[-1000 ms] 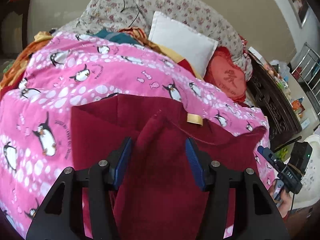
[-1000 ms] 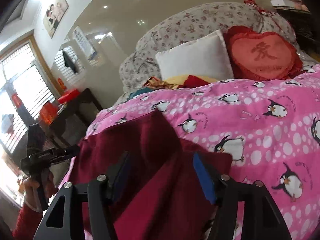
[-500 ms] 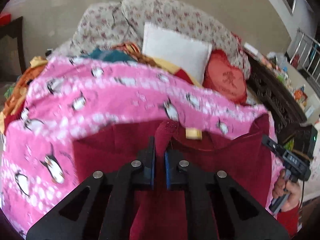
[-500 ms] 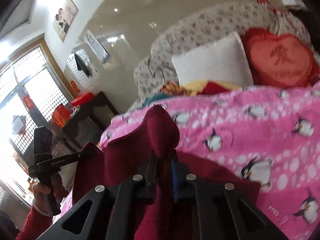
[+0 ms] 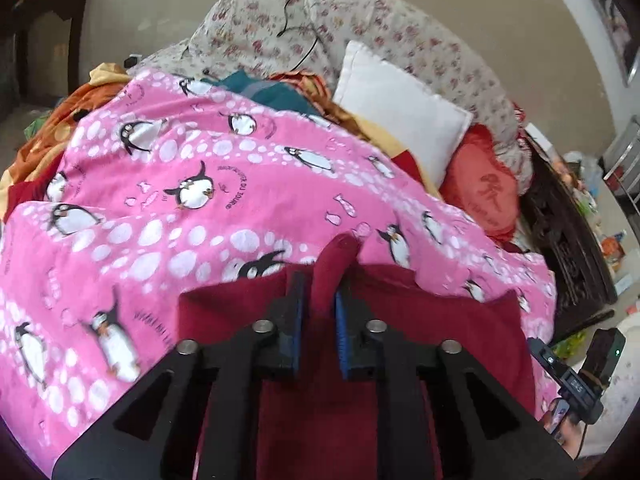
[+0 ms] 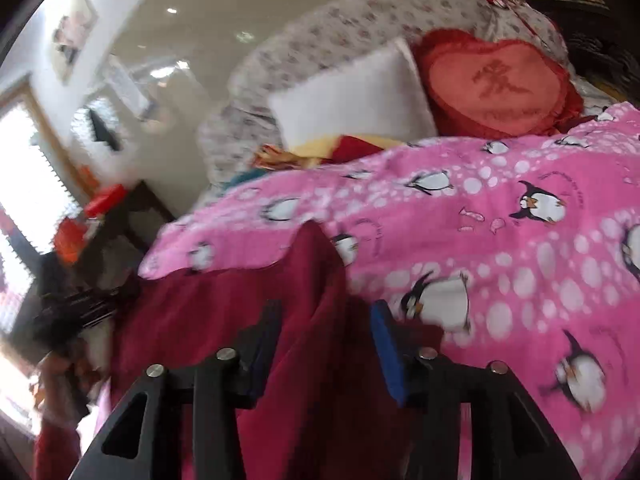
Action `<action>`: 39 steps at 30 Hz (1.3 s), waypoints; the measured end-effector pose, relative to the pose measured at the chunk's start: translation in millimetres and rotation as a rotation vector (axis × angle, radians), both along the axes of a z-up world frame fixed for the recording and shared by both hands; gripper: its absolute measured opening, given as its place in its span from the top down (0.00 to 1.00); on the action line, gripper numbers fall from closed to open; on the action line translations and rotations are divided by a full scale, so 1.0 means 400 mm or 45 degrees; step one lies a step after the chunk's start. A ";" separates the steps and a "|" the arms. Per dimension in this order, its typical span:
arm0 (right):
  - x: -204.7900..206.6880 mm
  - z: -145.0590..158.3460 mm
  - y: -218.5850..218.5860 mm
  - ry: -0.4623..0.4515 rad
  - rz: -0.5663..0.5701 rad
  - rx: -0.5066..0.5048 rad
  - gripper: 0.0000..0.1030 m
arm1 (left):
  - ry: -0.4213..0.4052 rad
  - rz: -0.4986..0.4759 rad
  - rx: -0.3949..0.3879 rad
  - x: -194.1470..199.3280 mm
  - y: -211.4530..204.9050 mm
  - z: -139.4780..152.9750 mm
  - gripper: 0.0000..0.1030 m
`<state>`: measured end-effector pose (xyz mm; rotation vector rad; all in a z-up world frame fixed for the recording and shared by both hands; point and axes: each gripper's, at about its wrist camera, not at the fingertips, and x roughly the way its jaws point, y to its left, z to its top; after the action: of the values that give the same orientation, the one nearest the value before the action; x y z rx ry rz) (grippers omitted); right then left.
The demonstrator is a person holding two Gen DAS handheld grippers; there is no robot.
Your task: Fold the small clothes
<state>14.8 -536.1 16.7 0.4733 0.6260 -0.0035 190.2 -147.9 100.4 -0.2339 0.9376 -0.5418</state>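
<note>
Pink penguin blanket (image 5: 168, 216) over a bed, dark red garment (image 5: 420, 320) at its near edge.

Left gripper (image 5: 319, 312), 6 o'clock: jaws pinching a raised fold of garment. Right gripper (image 6: 326, 344): jaws spread, cloth ridge between them. White pillow (image 6: 352, 98) at 12, heart cushion (image 6: 500, 84) at 1 o'clock.

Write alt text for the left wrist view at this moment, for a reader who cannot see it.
The left gripper is shut on a raised fold of a dark red garment that lies on a pink penguin-print blanket. Behind the blanket are a white pillow and a red heart-shaped cushion; the right gripper shows at the right edge.
</note>
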 end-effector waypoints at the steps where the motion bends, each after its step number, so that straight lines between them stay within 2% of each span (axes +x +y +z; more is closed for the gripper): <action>1: -0.026 0.006 0.011 -0.002 0.027 -0.005 0.56 | 0.001 -0.015 -0.002 -0.021 0.014 0.009 0.75; 3: -0.104 0.011 0.048 0.005 0.106 -0.034 0.56 | 0.010 -0.071 -0.031 -0.078 0.044 0.025 0.66; 8: -0.238 -0.034 0.140 0.042 0.247 -0.099 0.56 | -0.057 -0.188 -0.052 -0.259 0.120 0.029 0.55; 10: -0.272 -0.055 0.168 0.032 0.295 -0.093 0.56 | -0.054 -0.201 -0.061 -0.313 0.141 0.009 0.39; 12: -0.293 -0.073 0.187 0.023 0.308 -0.112 0.56 | -0.040 -0.186 -0.042 -0.354 0.158 -0.023 0.38; 15: -0.287 -0.102 0.201 0.015 0.308 -0.117 0.56 | -0.024 -0.174 0.048 -0.383 0.160 -0.083 0.38; 17: -0.266 -0.127 0.194 0.020 0.295 -0.068 0.62 | 0.012 -0.166 0.061 -0.383 0.156 -0.125 0.38; 18: -0.255 -0.142 0.191 0.033 0.292 -0.045 0.77 | 0.032 -0.169 0.060 -0.381 0.152 -0.142 0.38; 19: -0.251 -0.148 0.191 0.039 0.290 -0.055 0.89 | 0.045 -0.185 0.070 -0.381 0.142 -0.157 0.38; 20: -0.248 -0.146 0.192 0.038 0.295 -0.069 0.91 | 0.030 -0.188 0.099 -0.382 0.135 -0.161 0.42; 22: -0.261 -0.129 0.197 0.018 0.300 -0.098 0.92 | -0.009 -0.189 0.168 -0.381 0.127 -0.158 0.74; 25: -0.290 -0.074 0.194 -0.034 0.318 -0.154 0.93 | 0.008 -0.201 0.138 -0.361 0.145 -0.145 0.83; 28: -0.308 -0.059 0.174 -0.022 0.298 -0.193 0.93 | -0.006 -0.173 0.136 -0.356 0.166 -0.145 0.84; 31: -0.301 -0.115 0.156 0.092 0.243 -0.230 0.94 | 0.014 -0.163 0.124 -0.356 0.170 -0.167 0.84; 33: -0.304 -0.155 0.143 0.127 0.234 -0.178 0.94 | 0.013 -0.158 0.135 -0.358 0.166 -0.176 0.84; 36: -0.320 -0.126 0.132 0.112 0.223 -0.164 0.94 | 0.002 -0.154 0.151 -0.367 0.166 -0.162 0.84; 39: -0.354 -0.066 0.131 0.073 0.144 -0.236 0.92 | -0.055 -0.139 0.185 -0.388 0.171 -0.123 0.84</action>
<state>-127.0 -483.7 -9.7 0.2593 0.7007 0.0318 34.9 -79.3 51.4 -0.0397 0.9470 -0.5742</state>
